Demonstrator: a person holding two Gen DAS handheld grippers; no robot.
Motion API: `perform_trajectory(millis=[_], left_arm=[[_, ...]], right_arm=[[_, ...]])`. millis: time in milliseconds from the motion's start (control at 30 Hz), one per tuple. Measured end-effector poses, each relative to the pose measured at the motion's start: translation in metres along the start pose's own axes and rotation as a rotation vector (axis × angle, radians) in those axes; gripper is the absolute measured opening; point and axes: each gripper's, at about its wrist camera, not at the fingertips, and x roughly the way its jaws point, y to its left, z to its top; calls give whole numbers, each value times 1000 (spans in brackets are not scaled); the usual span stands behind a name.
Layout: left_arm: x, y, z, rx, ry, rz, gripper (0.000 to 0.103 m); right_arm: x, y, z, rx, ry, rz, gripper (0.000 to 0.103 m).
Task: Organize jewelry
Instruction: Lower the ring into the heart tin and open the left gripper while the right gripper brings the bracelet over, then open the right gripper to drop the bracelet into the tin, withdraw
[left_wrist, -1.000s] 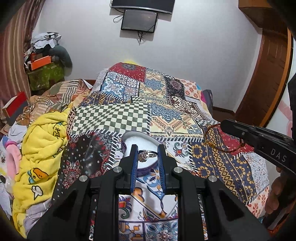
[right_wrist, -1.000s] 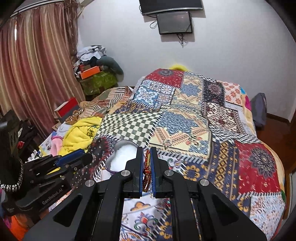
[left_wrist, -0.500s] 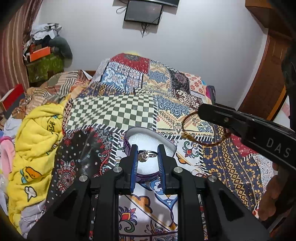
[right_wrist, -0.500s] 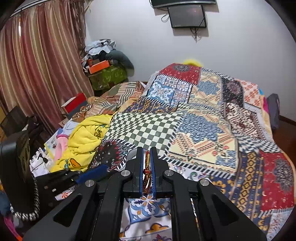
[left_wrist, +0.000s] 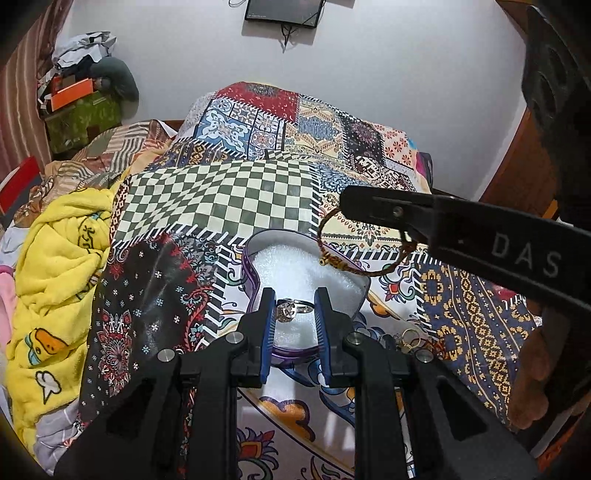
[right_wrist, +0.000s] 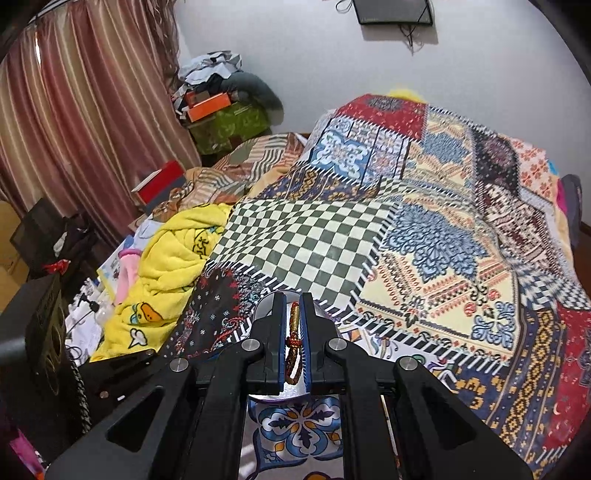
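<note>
A silver ring (left_wrist: 291, 309) is pinched between the blue pads of my left gripper (left_wrist: 294, 308), just above the white foam of a heart-shaped purple box (left_wrist: 248, 263) on the patchwork bedspread. My right gripper (right_wrist: 292, 321) is shut on a brown and gold cord bracelet (right_wrist: 294, 325). In the left wrist view that bracelet (left_wrist: 334, 263) hangs as a loop from the right gripper's black finger (left_wrist: 388, 210), with its lower end over the box's far right edge. The box (right_wrist: 263, 309) is mostly hidden behind the right gripper's fingers in the right wrist view.
Thin gold rings (left_wrist: 410, 338) lie on the bedspread right of the box. A yellow blanket (left_wrist: 55, 266) is bunched along the bed's left side. Boxes and clothes pile up by the curtain (right_wrist: 74, 110). A hand (left_wrist: 535, 384) shows at the right edge.
Both grippers came down and closer to the heart box. The right gripper with its bracelet swung in from the right until the loop hangs over the box's edge. Neither grip changed.
</note>
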Motion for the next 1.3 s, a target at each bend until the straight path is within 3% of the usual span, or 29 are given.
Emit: perform_trajectory(millis=[367,433,500,533,667,833,1300], left_arm=[[0,-1,1,8,-2,2,20],[-2,-2,1,15,-1,6,20],[-4,-2,2,17,-1,9,20],[-5,-2,2,18,-1,10,20],[-13,0,3,7,-7,17,21],[-30,3,8,-6,-47,32,37],[-74,-17,7,60,-101,45,45]], right_arm=[[14,-1,-3,4,74,37,7],[15,-2,-3,16,90,50,18],[13,-1,-2,18,84,41,37],[8,-1,-2,13,66,32,39],[-6,-1,1,9,32,20,39],[-29,-3,2,6,-13,-15,39],[-77,-12,-32,9,-35,-145,39]])
